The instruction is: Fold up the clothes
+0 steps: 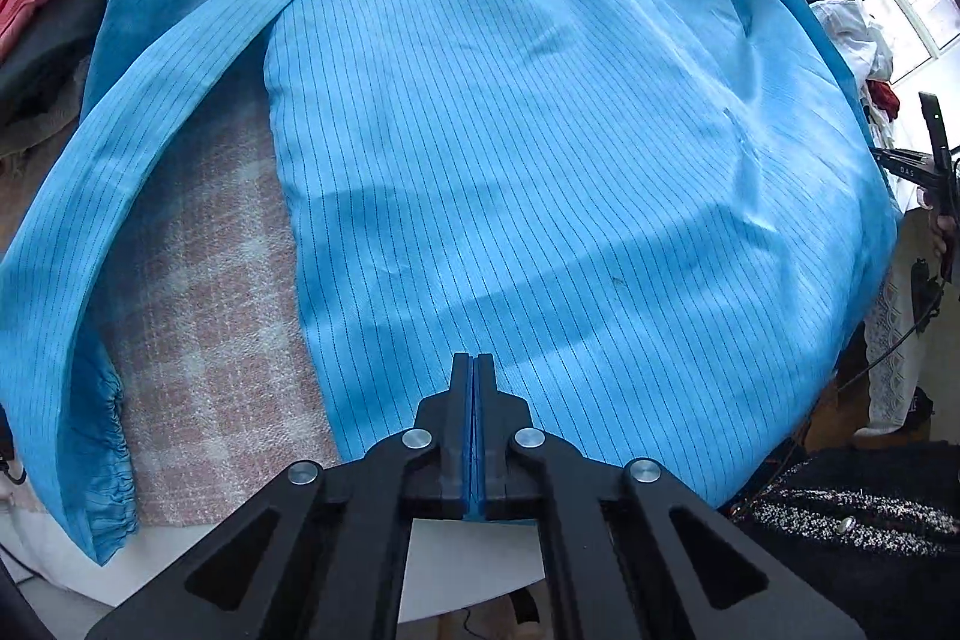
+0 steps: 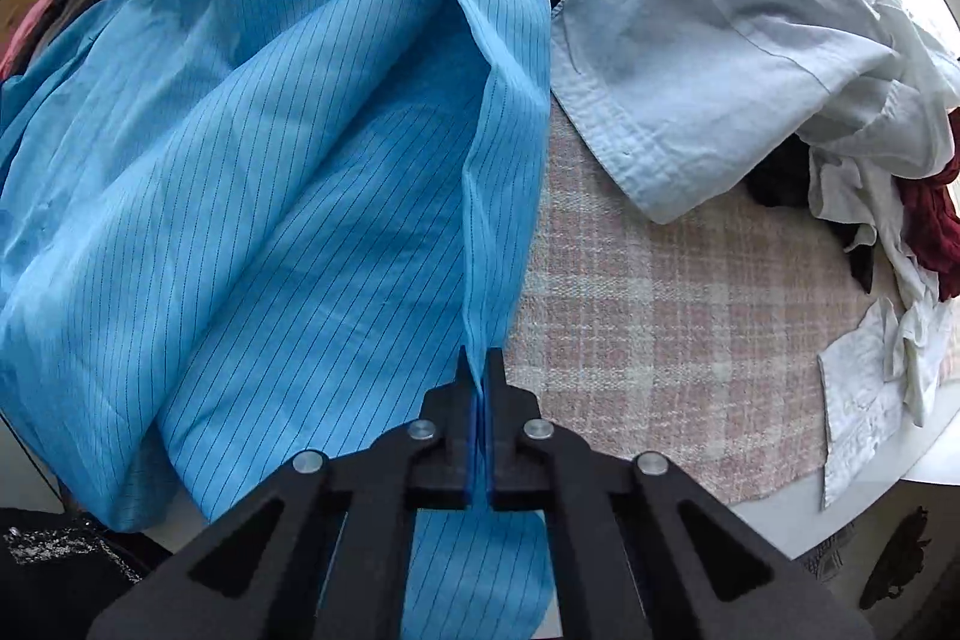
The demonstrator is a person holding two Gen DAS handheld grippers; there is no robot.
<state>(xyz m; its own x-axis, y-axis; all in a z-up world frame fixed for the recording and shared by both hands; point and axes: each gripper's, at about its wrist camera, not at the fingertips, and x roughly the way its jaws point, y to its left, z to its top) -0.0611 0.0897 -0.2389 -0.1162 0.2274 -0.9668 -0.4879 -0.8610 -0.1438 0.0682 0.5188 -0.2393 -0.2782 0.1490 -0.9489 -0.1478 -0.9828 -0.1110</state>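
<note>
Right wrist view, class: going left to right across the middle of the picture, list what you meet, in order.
Blue striped garment → bare pink checked cloth → pale blue shirt → heap of white clothes → dark red garment.

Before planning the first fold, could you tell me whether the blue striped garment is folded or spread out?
Mostly spread: the blue striped garment lies open across the checked cloth, one sleeve out sideways, its right edge bunched.

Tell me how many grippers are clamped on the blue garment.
2. The left gripper is shut on the near hem of the blue garment. The right gripper is shut on its side edge, beside the checked cloth. No other gripper shows.
</note>
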